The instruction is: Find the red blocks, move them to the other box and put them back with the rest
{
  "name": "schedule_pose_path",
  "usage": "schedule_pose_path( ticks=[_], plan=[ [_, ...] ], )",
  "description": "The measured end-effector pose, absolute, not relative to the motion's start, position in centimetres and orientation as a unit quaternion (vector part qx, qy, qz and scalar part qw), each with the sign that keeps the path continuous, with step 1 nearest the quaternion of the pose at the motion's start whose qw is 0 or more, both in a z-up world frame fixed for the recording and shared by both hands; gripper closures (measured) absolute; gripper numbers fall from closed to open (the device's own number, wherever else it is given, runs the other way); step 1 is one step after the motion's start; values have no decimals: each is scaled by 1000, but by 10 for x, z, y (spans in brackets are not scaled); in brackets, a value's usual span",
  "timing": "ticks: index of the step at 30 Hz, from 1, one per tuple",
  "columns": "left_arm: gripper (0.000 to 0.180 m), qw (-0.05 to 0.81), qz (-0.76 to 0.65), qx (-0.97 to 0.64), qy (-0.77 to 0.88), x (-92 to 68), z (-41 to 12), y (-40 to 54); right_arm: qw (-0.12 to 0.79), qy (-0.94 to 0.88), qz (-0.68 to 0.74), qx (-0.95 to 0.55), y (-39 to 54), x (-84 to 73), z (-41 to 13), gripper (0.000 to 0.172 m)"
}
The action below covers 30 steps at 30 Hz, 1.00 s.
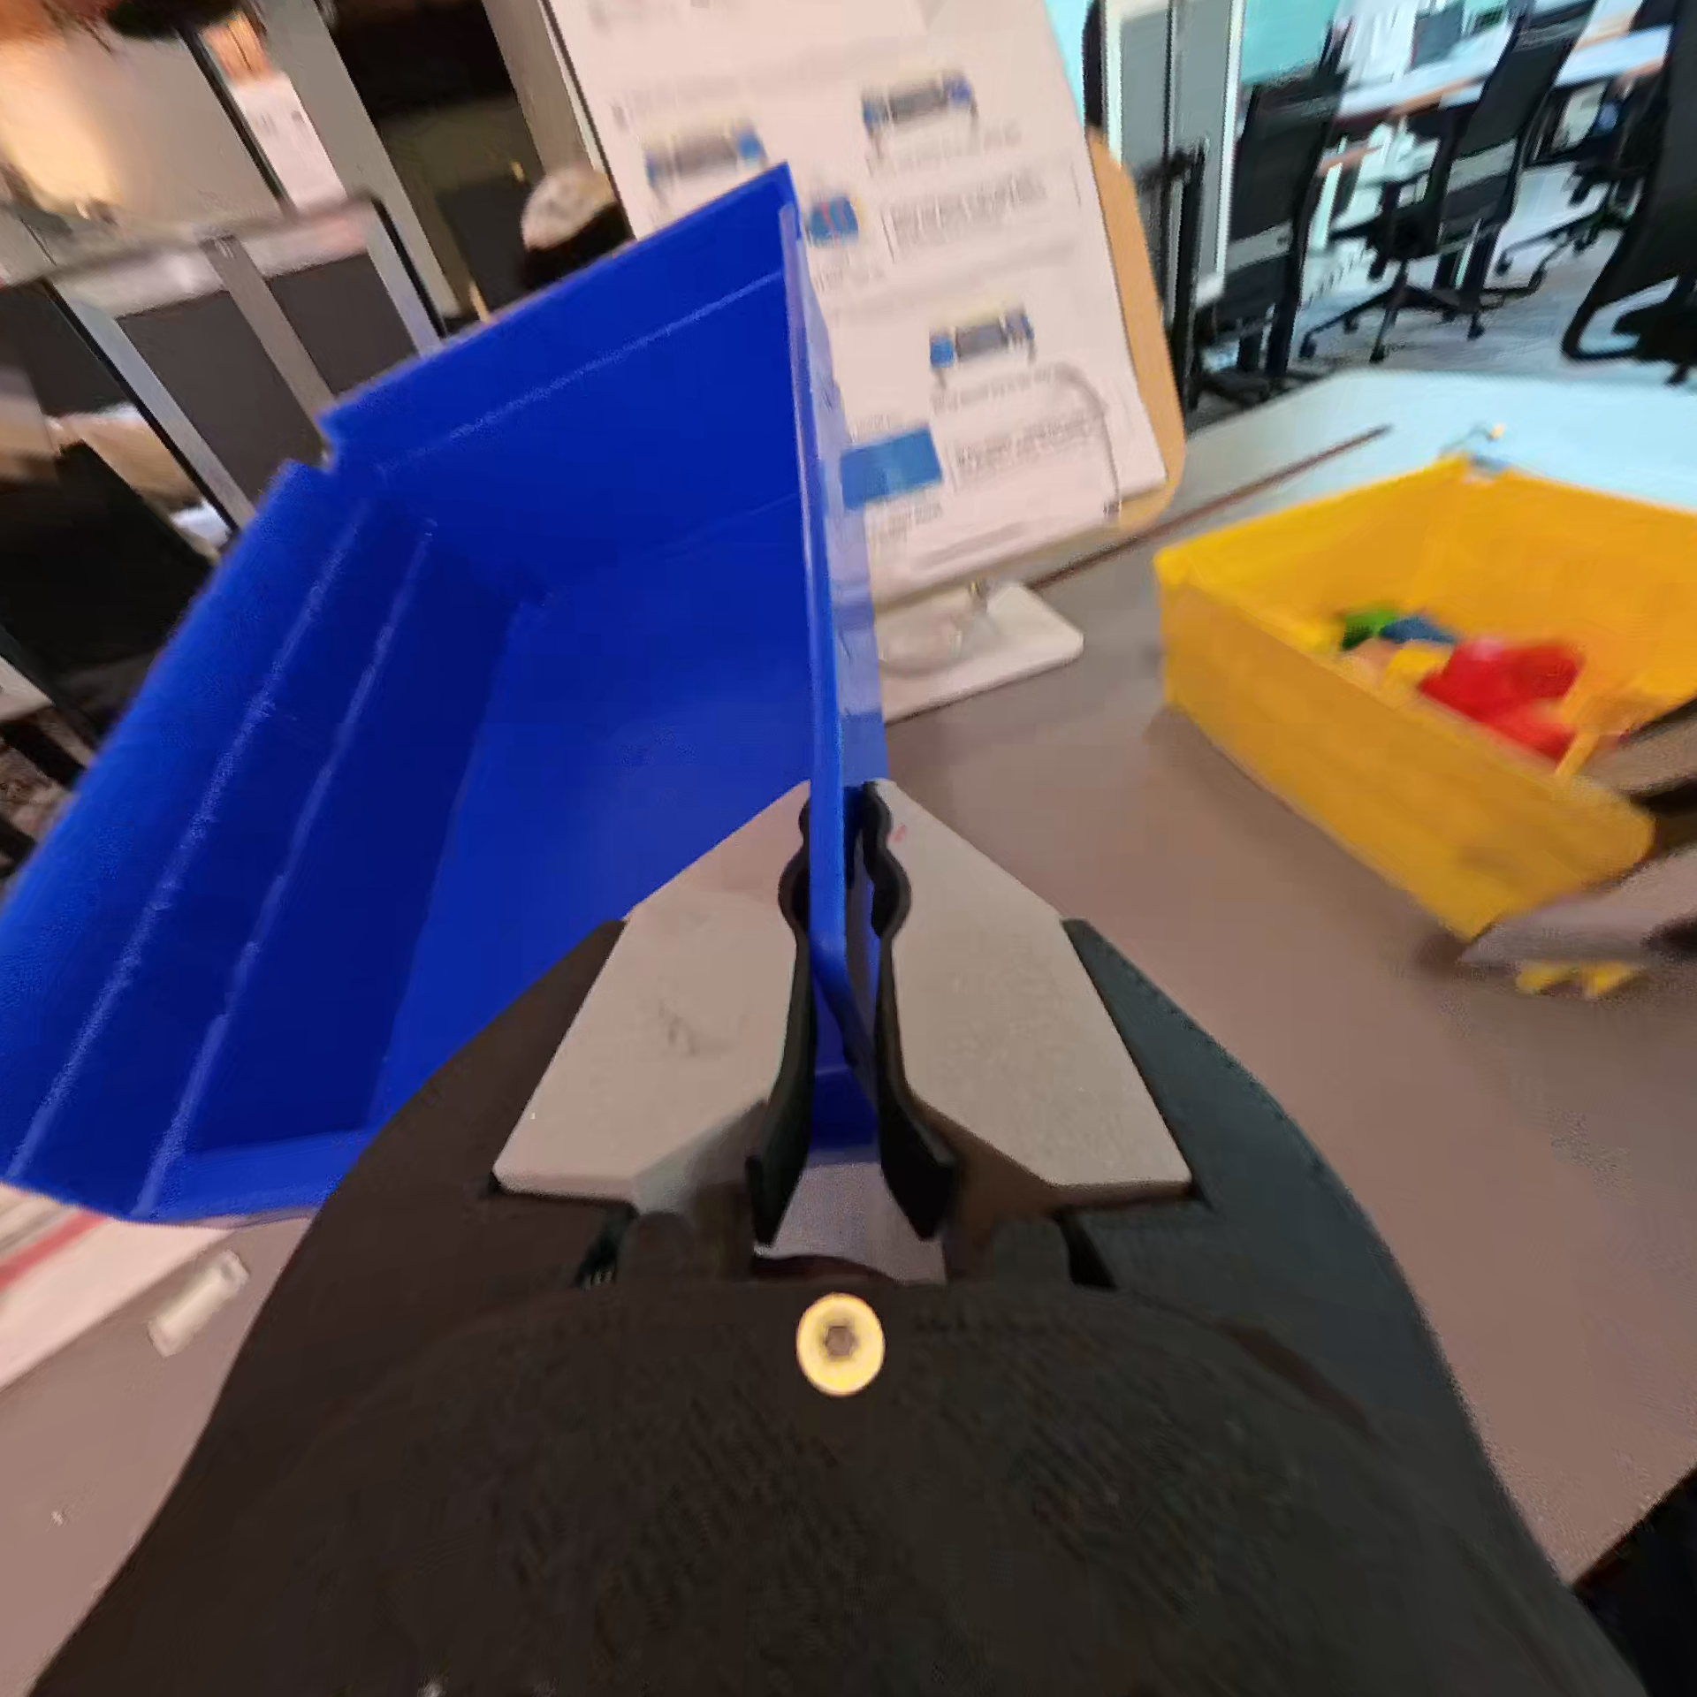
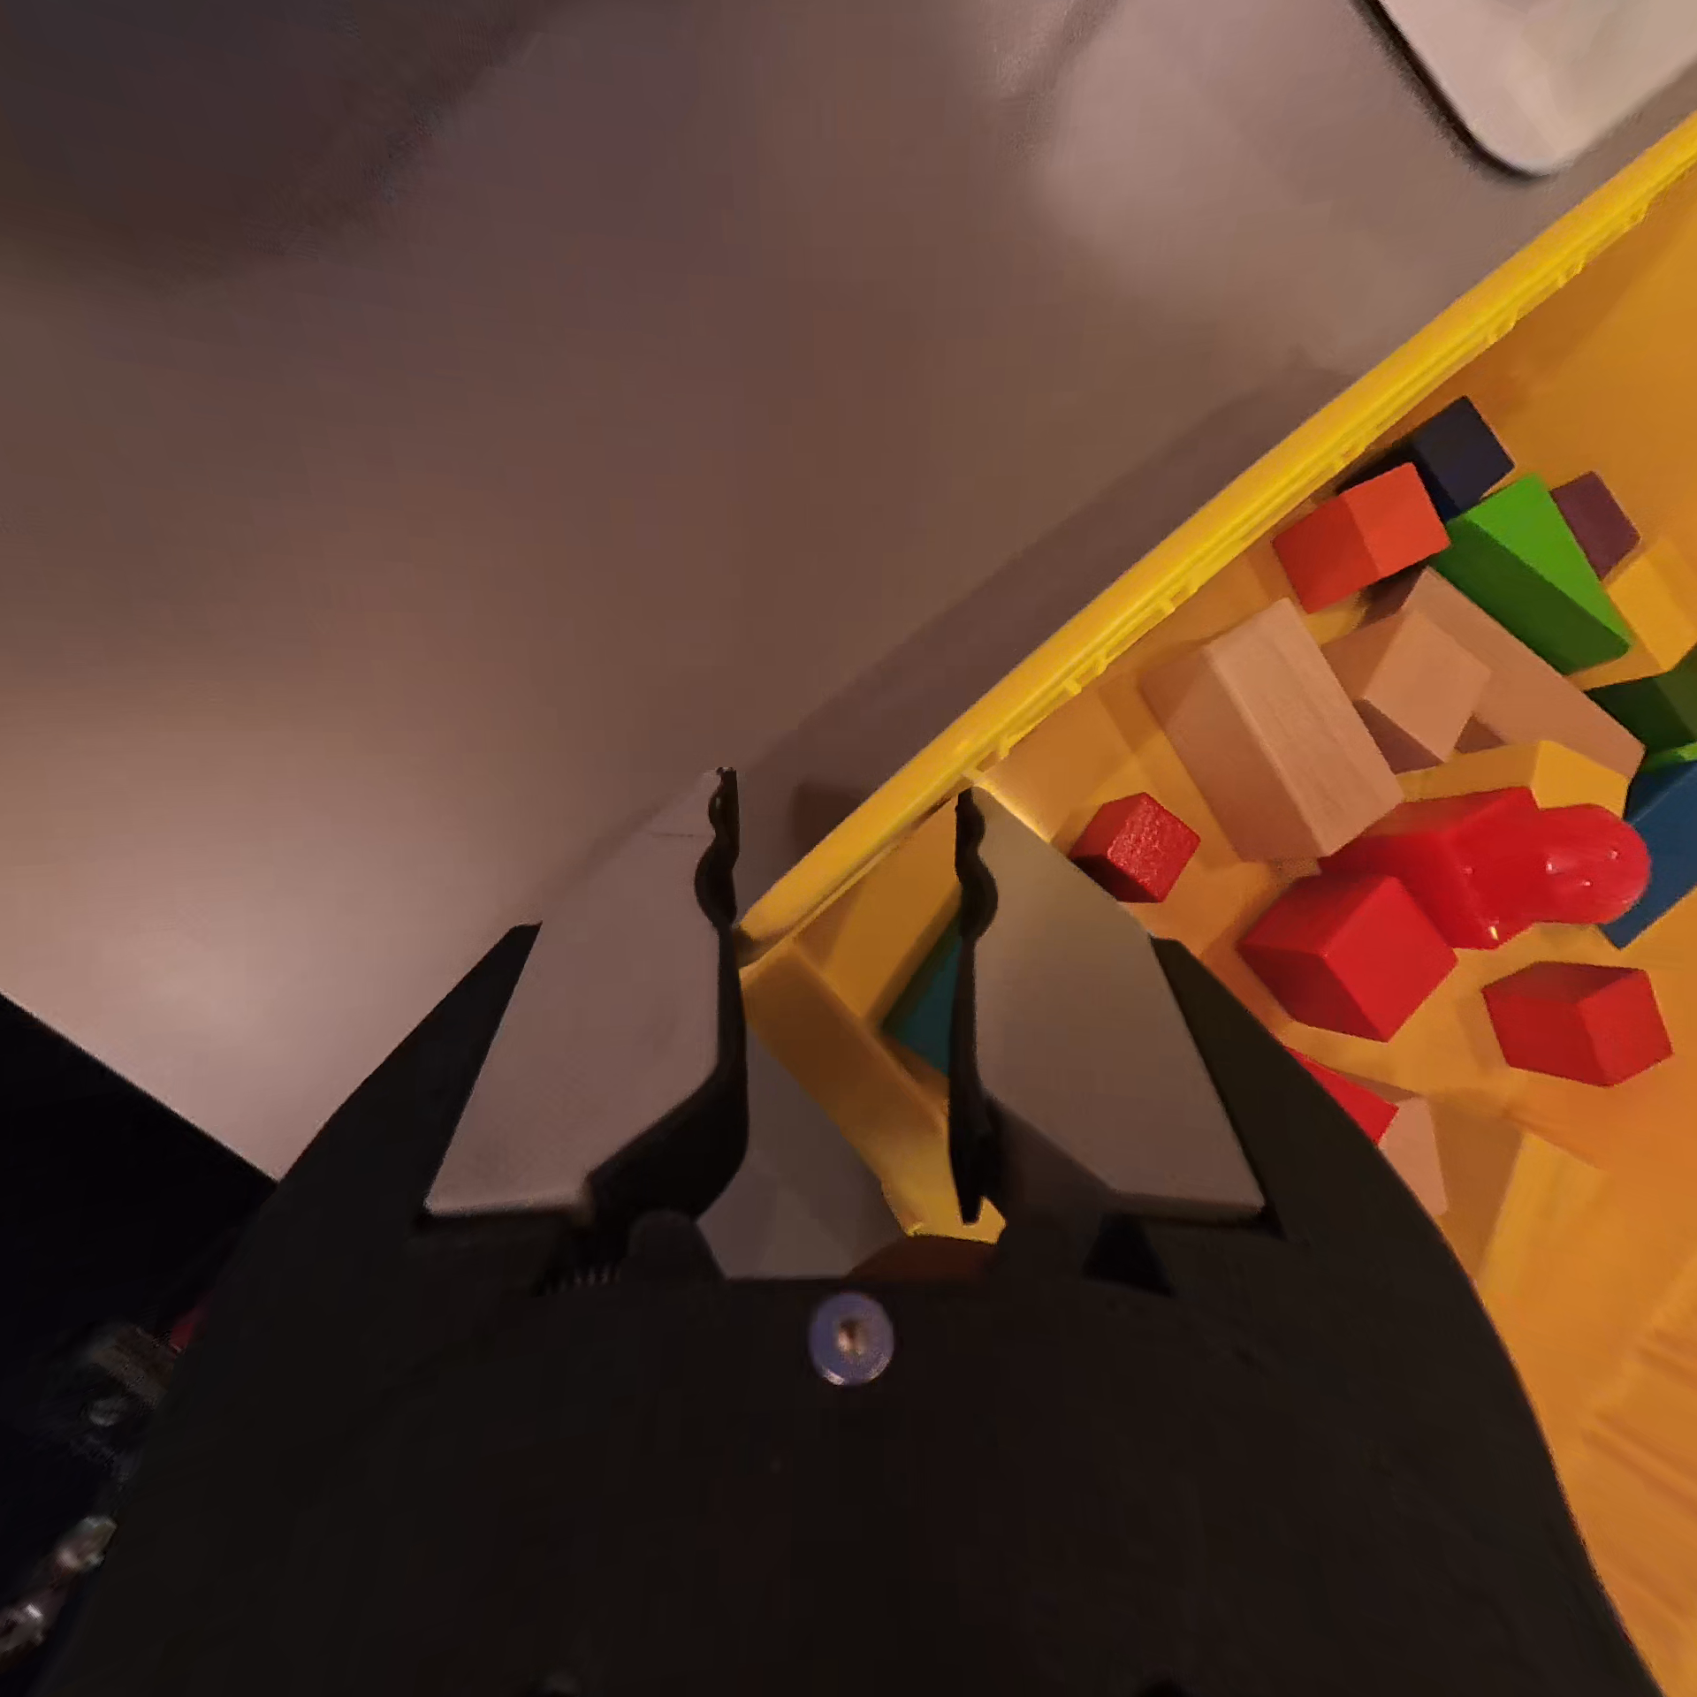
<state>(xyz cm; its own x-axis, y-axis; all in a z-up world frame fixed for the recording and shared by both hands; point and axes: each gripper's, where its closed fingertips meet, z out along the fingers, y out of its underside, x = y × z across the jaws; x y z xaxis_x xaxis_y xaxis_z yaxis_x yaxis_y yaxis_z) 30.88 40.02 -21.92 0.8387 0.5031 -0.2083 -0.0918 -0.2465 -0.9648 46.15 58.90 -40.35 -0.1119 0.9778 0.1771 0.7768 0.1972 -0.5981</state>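
Red blocks (image 2: 1350,955) partly hidden; left tongs (image 1: 840,854) clamp blue box (image 1: 514,735) wall, right tongs (image 2: 840,863) apart astride yellow box (image 2: 1056,679) corner.

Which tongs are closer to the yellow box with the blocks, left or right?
Right. The right tongs straddle a corner of the yellow box, one finger outside and one inside. The left tongs clamp the blue box, well away from it.

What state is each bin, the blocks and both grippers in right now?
Blue bin: empty, lifted and tilted, off the table.
Left gripper: shut on the blue bin's side wall.
Yellow bin: on the table, holding mixed blocks.
Red blocks: lying loose in the yellow bin with the rest.
Right gripper: straddling the yellow bin's corner wall, partly closed; contact unclear.
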Motion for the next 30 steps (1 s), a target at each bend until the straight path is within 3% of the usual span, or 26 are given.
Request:
schedule_pose_path(
  ticks=[7,10,13,14,17,23,26,30],
  plan=[
    [177,620,273,-732,-76,335,-83,426,250,-757,259,-546,437,372,-403,116],
    [177,616,275,-738,-36,356,-53,455,237,-759,328,-510,370,345,-386,115],
    [176,611,260,-747,2,383,-45,484,242,-743,400,-479,345,357,-353,97],
    [176,612,252,-750,15,393,-49,493,242,-738,422,-467,347,374,-342,100],
    [176,615,216,-756,53,433,-76,517,242,-728,470,-437,384,451,-309,98],
    [175,614,99,-776,108,530,-181,564,359,-649,466,-483,538,589,-241,106],
    [175,595,64,-794,109,564,-241,591,394,-610,417,-547,611,616,-249,104],
    [175,551,33,-829,88,581,-317,622,361,-599,407,-588,644,621,-281,101]
  ],
)
